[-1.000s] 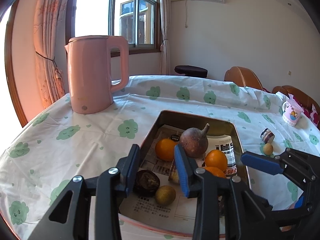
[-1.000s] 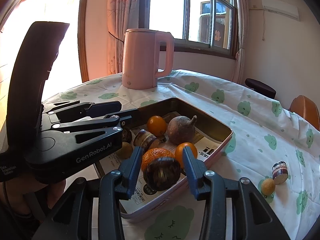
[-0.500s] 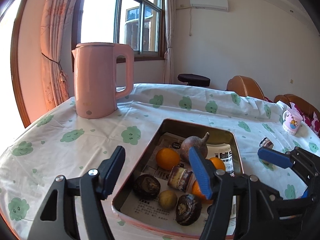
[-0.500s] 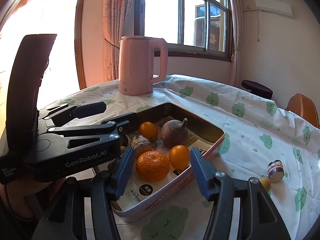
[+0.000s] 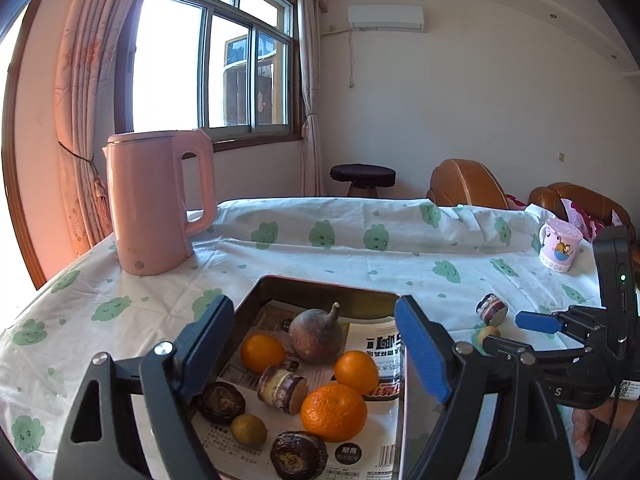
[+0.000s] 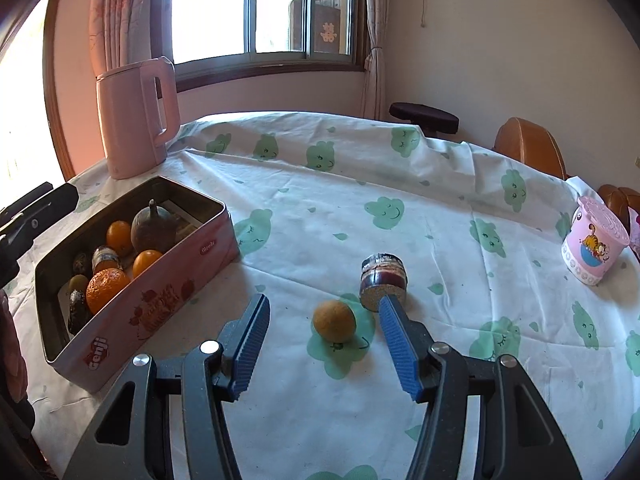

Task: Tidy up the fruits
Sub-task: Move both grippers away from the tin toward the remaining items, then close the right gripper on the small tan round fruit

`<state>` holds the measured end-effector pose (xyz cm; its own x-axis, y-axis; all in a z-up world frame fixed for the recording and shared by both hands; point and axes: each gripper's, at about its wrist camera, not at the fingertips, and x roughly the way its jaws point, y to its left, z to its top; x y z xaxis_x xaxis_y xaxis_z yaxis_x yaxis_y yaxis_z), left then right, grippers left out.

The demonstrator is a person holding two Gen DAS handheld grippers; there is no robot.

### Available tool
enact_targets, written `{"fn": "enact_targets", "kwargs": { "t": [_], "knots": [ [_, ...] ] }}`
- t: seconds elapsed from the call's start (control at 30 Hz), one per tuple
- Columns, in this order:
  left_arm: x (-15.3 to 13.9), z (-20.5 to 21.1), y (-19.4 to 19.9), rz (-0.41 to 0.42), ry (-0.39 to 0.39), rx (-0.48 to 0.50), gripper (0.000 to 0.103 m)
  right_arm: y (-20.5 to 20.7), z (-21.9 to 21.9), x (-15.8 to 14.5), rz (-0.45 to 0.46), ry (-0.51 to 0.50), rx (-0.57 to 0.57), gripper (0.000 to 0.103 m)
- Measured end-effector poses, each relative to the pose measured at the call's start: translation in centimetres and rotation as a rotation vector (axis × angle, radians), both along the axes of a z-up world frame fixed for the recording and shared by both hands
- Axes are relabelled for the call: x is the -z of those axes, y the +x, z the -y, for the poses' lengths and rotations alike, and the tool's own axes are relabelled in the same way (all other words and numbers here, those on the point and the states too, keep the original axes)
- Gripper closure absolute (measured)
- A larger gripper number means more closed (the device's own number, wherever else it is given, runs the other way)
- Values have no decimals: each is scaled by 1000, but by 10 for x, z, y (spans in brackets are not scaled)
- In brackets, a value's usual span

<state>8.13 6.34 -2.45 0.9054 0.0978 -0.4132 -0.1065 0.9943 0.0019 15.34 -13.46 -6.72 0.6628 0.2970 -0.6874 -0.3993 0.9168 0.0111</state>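
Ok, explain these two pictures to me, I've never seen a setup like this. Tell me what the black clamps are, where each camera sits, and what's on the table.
No robot here: a person holds a clamp-like tool in each hand, each carrying a forward-looking camera. The left view shows the left tool, open and empty, above a pink tin holding oranges and dark fruits. The right view shows the right tool, also open and empty, facing a small brown fruit and a small jar lying on the tablecloth. A pink kettle and a cartoon cup stand further off.
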Motion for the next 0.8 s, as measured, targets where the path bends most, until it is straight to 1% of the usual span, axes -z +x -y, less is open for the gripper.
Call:
{"fn": "enact_targets", "kwargs": {
  "t": [0.1, 0.13, 0.3, 0.33, 0.37, 0.4, 0.43, 0.57, 0.7, 0.8],
  "knots": [
    [1, 9, 2, -5, 20, 15, 16, 7, 0, 6, -40, -9, 4, 46],
    [1, 11, 3, -6, 25, 18, 16, 8, -1, 8, -52, -8, 2, 49],
    [1, 21, 4, -10, 41, 35, 16, 18, -7, 15, -91, -20, 2, 54],
    [1, 24, 5, -11, 45, 38, 16, 20, -8, 18, -100, -21, 2, 60],
    [0, 26, 6, -13, 48, 43, 16, 22, -7, 20, -116, -22, 1, 68],
    [0, 29, 7, -14, 51, 49, 16, 23, -6, 20, -120, -13, -2, 72],
    [-1, 32, 8, -15, 53, 55, 16, 22, -4, 19, -115, -5, -4, 74],
    [-3, 48, 16, -33, 49, 93, 15, 14, 7, 12, -79, 11, -1, 74],
    [0, 69, 32, -80, 15, 156, 15, 8, 29, 3, -41, 30, 24, 74],
    [8, 88, 47, -127, 2, 188, 15, 8, 51, -5, -1, 24, 72, 74]
  ]
}}
